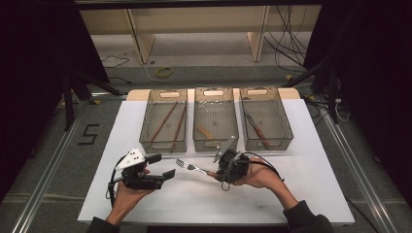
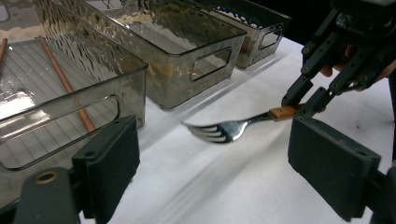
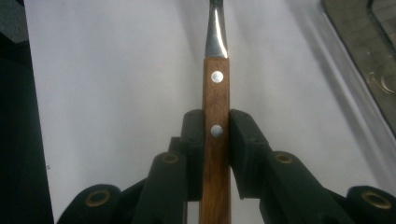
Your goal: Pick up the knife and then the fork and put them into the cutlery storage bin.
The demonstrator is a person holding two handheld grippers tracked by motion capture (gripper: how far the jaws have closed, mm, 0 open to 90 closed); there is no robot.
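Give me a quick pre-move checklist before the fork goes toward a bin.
1. Right gripper clamped on the fork by its wooden handle: ok.
2. Fork lifted off the white table: cannot tell.
3. Left gripper open, apart from the fork: ok.
4. Middle bin has room beside its wooden-handled utensil: ok.
5. Left bin holds chopsticks, right bin a knife: ok.
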